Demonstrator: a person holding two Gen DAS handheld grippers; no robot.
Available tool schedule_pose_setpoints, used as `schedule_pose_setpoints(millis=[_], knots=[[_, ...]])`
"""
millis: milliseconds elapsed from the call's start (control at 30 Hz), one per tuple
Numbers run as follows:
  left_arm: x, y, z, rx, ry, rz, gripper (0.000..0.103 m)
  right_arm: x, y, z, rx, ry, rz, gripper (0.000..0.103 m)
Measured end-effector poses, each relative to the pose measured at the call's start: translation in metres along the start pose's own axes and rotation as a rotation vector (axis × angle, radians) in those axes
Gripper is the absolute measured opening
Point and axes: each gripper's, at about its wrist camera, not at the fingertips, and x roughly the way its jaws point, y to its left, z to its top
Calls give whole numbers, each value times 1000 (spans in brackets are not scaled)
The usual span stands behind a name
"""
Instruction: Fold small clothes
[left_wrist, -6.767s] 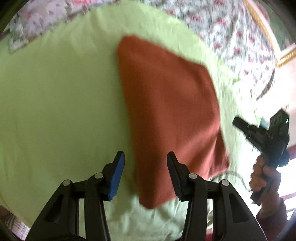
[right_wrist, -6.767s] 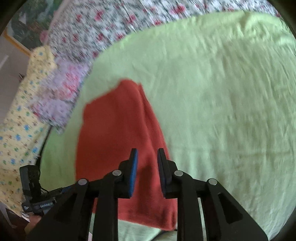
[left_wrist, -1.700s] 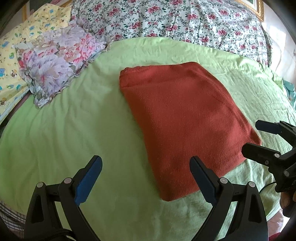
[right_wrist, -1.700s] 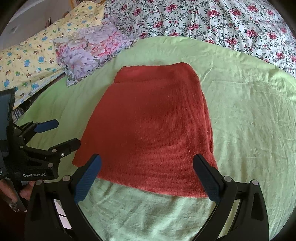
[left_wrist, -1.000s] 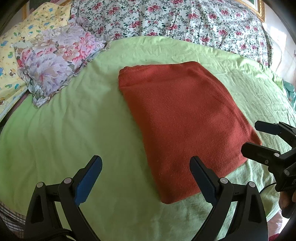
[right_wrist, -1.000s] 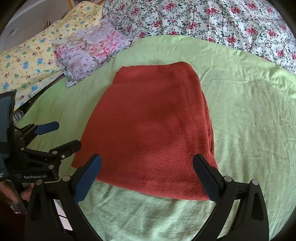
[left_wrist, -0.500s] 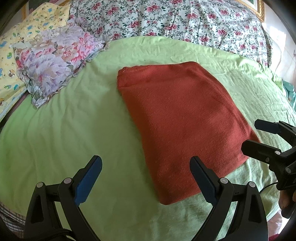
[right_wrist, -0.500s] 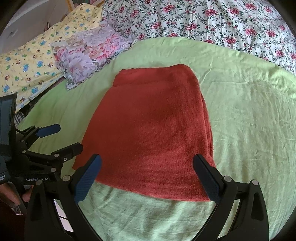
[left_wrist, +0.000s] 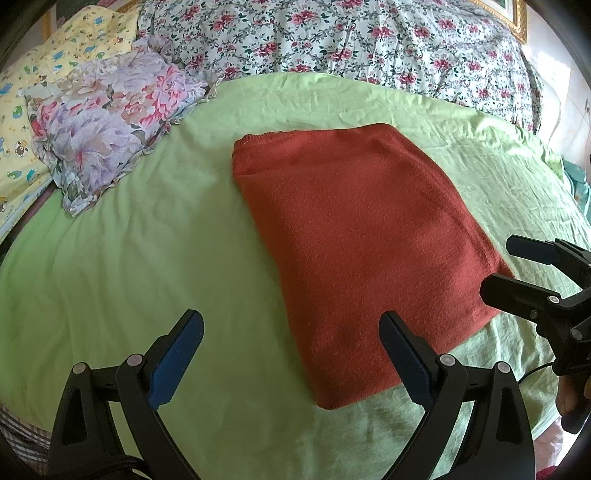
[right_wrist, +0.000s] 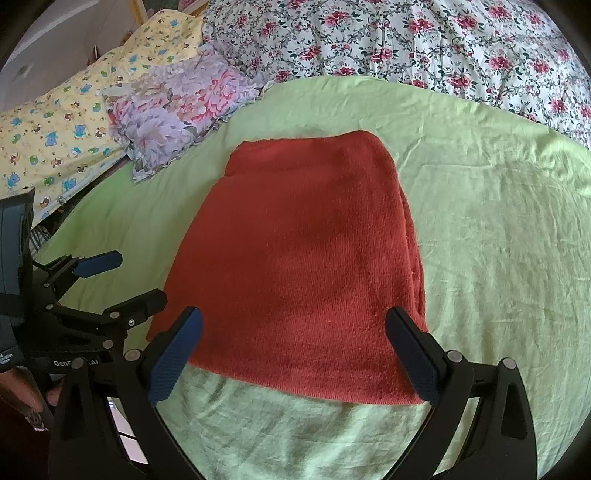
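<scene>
A rust-red knitted garment (left_wrist: 354, 229) lies folded flat in a rough rectangle on the light green sheet (left_wrist: 147, 236); it also shows in the right wrist view (right_wrist: 299, 258). My left gripper (left_wrist: 291, 332) is wide open and empty, held above the sheet near the garment's near left corner. My right gripper (right_wrist: 295, 325) is wide open and empty, above the garment's near edge. Each gripper shows in the other's view: the right one (left_wrist: 517, 269) at the garment's right corner, the left one (right_wrist: 122, 277) at its left corner.
A floral purple pillow (left_wrist: 107, 114) lies at the back left, beside a yellow cartoon-print cloth (right_wrist: 59, 122). A white rose-print bedspread (left_wrist: 332, 40) covers the back. The green sheet (right_wrist: 498, 229) spreads to the right of the garment.
In the oldest frames both grippers were nearly shut close over the garment. Since then they have opened wide and drawn back. Over the last second nothing has visibly moved.
</scene>
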Motion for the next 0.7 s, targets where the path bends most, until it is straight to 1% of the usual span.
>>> schedule_pose_setpoints(millis=[700], knots=[[-1, -1, 4, -2, 2, -3, 96, -1, 2, 3, 8, -3, 1, 99]])
